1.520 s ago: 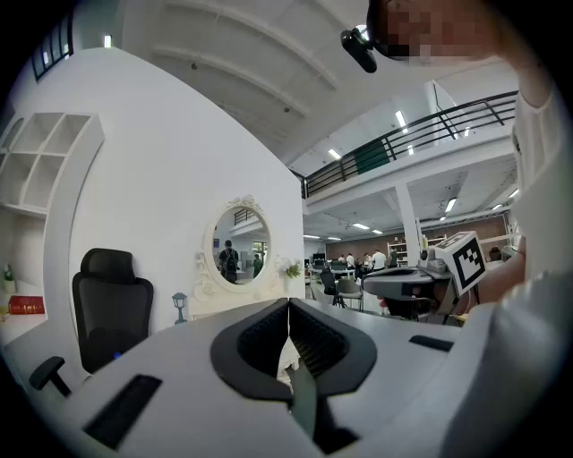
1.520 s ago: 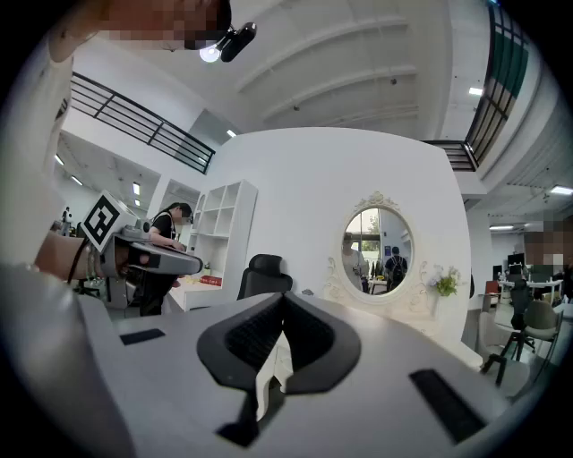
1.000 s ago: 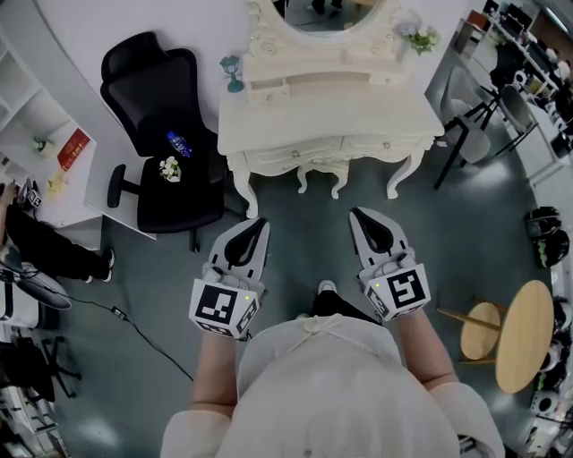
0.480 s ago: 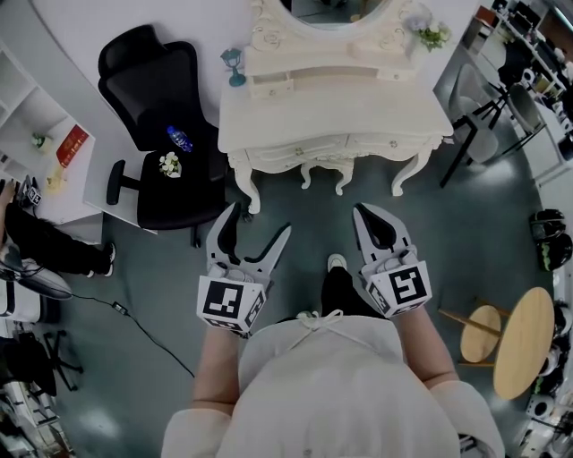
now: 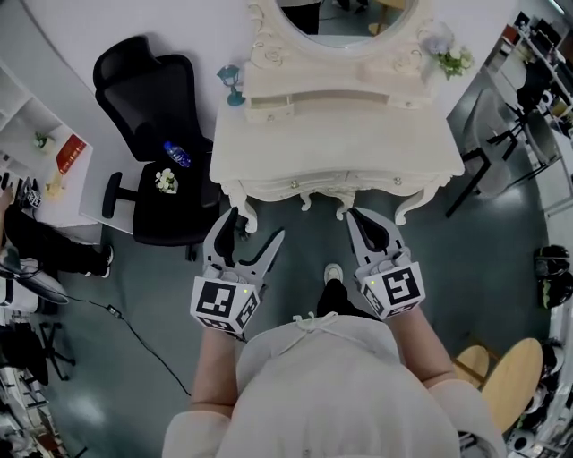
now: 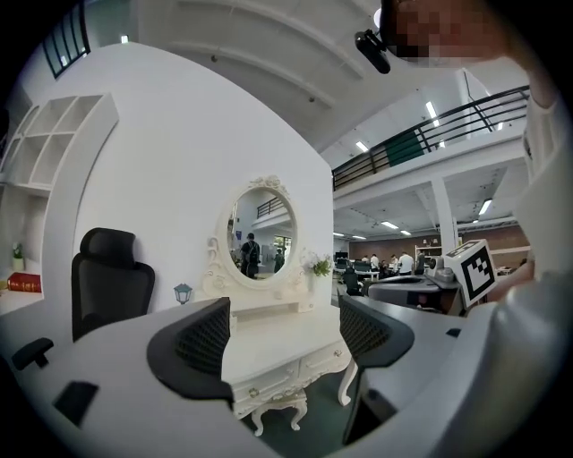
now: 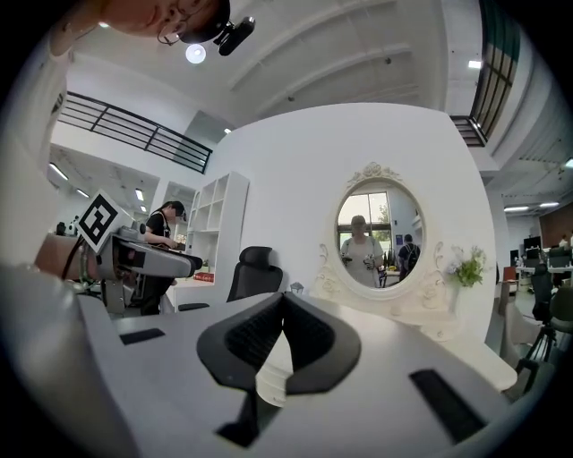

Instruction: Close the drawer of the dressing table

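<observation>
The white dressing table (image 5: 336, 143) with its oval mirror (image 5: 345, 13) stands against the wall ahead. A small drawer (image 5: 269, 113) under the mirror's left side sticks out from its shelf. The two front drawers (image 5: 295, 185) sit flush. My left gripper (image 5: 255, 225) is open and empty just short of the table's left leg. Through the left gripper view the table (image 6: 286, 344) shows between the spread jaws of my left gripper (image 6: 282, 335). My right gripper (image 5: 356, 216) is shut on nothing, near the table's front right. In its own view my right gripper (image 7: 282, 309) has its pads together.
A black office chair (image 5: 161, 152) with a water bottle (image 5: 176, 154) and flowers on its seat stands left of the table. On the tabletop are a blue lamp (image 5: 232, 85) and a flower vase (image 5: 452, 55). A round wooden table (image 5: 506, 385) is at the lower right; a cable (image 5: 134, 331) crosses the floor.
My left gripper's jaws went from shut to wide open. Both grippers and the person moved forward, so the dressing table is now much closer.
</observation>
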A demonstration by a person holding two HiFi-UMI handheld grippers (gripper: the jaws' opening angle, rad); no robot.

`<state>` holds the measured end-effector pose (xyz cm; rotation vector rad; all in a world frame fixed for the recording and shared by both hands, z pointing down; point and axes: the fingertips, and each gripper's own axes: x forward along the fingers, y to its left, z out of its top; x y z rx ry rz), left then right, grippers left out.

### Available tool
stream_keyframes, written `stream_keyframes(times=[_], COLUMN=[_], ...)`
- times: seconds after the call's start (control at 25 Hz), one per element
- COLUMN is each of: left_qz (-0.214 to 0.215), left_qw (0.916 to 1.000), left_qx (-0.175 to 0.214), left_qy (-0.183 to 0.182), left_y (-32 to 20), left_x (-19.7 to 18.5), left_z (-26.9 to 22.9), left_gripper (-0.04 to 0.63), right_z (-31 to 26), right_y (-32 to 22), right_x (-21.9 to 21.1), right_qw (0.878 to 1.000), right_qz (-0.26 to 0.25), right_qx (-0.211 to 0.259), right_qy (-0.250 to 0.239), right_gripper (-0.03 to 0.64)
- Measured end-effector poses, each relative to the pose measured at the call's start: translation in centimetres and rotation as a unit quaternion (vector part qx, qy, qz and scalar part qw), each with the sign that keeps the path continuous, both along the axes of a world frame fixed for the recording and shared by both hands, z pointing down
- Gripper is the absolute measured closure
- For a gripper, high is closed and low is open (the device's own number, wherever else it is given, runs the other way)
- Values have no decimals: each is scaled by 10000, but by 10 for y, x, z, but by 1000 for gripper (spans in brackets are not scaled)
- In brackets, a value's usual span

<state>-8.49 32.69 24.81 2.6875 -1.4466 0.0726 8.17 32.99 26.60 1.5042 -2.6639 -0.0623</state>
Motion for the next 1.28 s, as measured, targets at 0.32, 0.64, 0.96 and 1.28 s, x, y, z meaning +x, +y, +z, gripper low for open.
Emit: stream_keyframes(times=[0.32,0.64,0.96,1.28], left_qz=[-560,-1077,-1269,-1161], left_qw=[9984,9939,9889,9880], left_qx=[44,-136,-684,-947], left_qy=[-41,-203,-356,-375], left_y=[-113,-187,-252,-322], left_x=[46,69,53,36], left_z=[-13,10,70,117], left_gripper=[213,215,215,215], right_z=[-10,1,42,70], right_y=[-120,-209,-279,-350], right_x=[46,73,53,23], right_qw=[9990,9964,9935,9912], right_qz=[-430,-840,-1061,-1194], right_qx=[12,-12,-421,-391], right_qy=[80,87,49,420], right_gripper=[609,609,609,609])
